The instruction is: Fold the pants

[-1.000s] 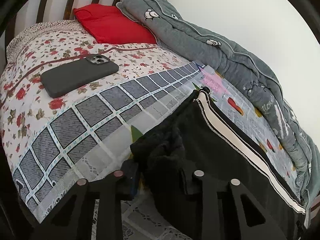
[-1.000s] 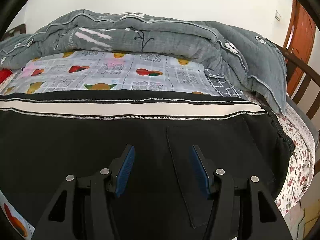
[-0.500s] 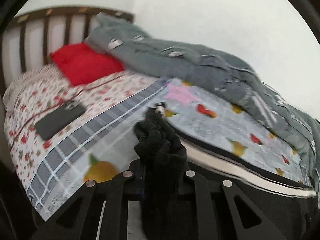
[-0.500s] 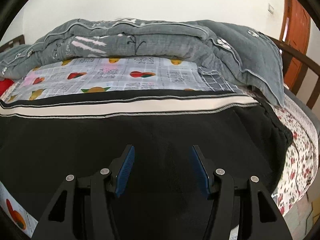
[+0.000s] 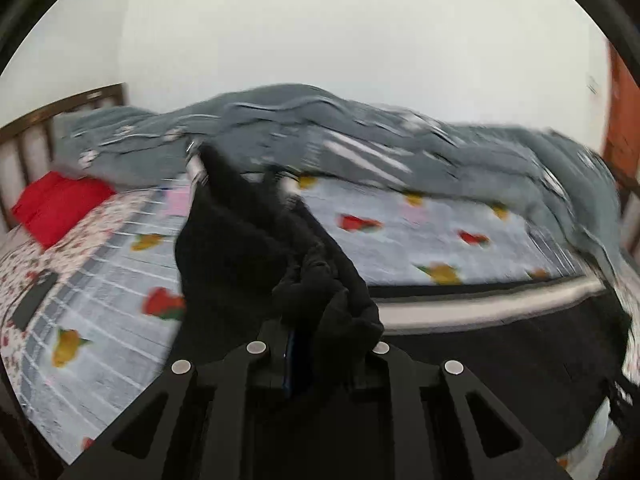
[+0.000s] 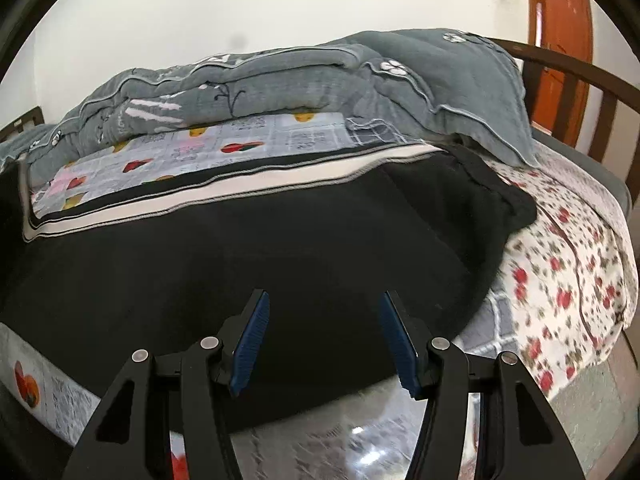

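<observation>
Black pants spread on bed, below grey quilt. Left gripper fingers clamp bunched leg end, lifted: fold step. Right gripper fingers wide, empty. Next: lay end toward waistband.

Both views are bright with soft, even light whose source is out of frame, and shadows are faint. Each is a round fisheye picture with black corners and lines that bow toward the rim. The left wrist view is heavily smeared by motion: the grey quilt and the fruit-print sheet streak sideways. The right wrist view is sharp at the centre, but the floral bedspread and floor at lower right are blurred. The black pants show little detail.
</observation>
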Available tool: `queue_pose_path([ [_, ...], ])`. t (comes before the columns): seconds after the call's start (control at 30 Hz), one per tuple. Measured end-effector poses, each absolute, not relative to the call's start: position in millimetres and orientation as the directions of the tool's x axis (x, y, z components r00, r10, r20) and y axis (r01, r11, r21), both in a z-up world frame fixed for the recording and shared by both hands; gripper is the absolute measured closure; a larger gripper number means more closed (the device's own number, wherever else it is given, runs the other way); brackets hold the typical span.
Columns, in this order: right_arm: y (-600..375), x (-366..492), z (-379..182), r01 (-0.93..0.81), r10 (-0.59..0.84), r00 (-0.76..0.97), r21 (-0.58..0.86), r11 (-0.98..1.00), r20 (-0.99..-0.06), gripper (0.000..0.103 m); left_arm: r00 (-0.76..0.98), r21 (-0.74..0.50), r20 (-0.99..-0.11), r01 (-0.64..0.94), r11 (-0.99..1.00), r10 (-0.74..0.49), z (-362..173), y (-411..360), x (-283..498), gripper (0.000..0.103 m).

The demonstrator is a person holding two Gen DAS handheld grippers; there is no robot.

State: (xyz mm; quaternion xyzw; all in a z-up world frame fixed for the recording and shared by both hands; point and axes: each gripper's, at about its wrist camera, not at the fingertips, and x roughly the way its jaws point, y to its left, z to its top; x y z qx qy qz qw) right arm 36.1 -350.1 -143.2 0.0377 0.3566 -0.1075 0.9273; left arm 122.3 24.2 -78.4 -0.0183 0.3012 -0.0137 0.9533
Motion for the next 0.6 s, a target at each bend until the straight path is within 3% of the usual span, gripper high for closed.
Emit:
queue_pose_path([
  [0.27,-357.3,14.1,-150.2,0.213,-0.106,0.728,0.076,0.974,-0.678,0.046,0.695,-0.039,-0.697,0.207,0.978,-0.175,-146.3,-79.1,102.4,0.087],
  [0.37,-347.8,7.3,-149.7,0.188,-0.088,0.731,0.076,0.979,-0.676,0.046,0.709,0.010,-0.690,0.209,0.978,-0.145,-153.2,-94.5,88.7,0.087],
  [0.47,-335.2,4.0,-147.4,0.154,-0.073,0.736,0.062,0.986,-0.673,0.046,0.687,-0.055,-0.699,0.222,0.974,-0.196,-148.8,-81.8,87.0,0.085],
  [0.6,-316.8,9.2,-140.7,0.107,-0.041,0.746,0.059,0.993,-0.665,0.046,0.664,-0.202,-0.685,0.224,0.954,-0.301,-134.8,-47.4,85.1,0.068],
])
